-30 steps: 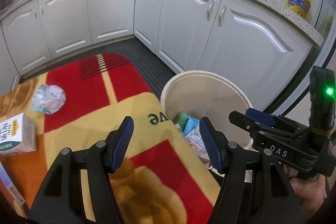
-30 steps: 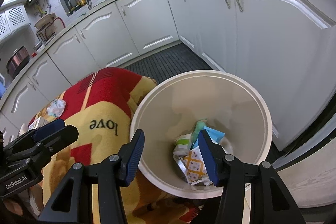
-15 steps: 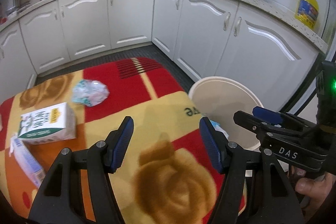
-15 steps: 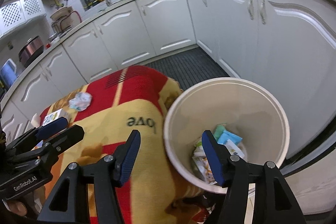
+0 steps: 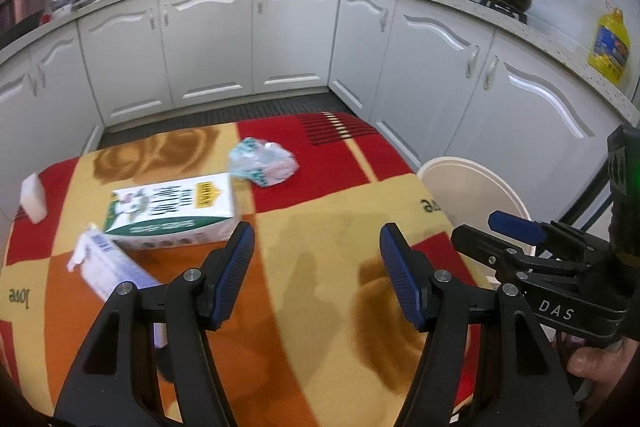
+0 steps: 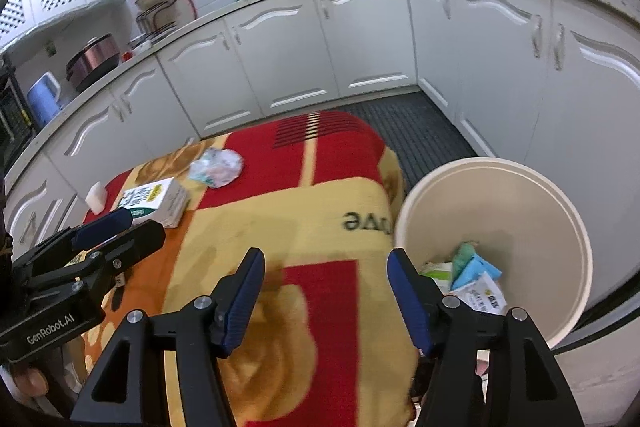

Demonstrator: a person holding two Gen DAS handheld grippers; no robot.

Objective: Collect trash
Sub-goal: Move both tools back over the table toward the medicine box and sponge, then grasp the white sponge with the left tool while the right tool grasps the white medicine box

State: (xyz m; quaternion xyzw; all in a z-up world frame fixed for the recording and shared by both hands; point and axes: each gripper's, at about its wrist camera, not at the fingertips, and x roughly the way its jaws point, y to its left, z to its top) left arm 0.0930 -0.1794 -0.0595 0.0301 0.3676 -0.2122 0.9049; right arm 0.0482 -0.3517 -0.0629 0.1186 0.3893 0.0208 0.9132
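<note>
While both the left gripper (image 5: 316, 275) and right gripper (image 6: 326, 301) hang spread and empty, the right having just widened, the carton (image 5: 172, 213) ahead-left could slip from a corner pinch.

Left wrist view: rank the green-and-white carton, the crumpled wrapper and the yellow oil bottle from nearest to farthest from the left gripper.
From the left gripper:
1. Green-and-white carton, on the blanket just ahead, to the left.
2. Crumpled wrapper, farther back on the blanket's red patch.
3. Yellow oil bottle, on the countertop, far right.
</note>
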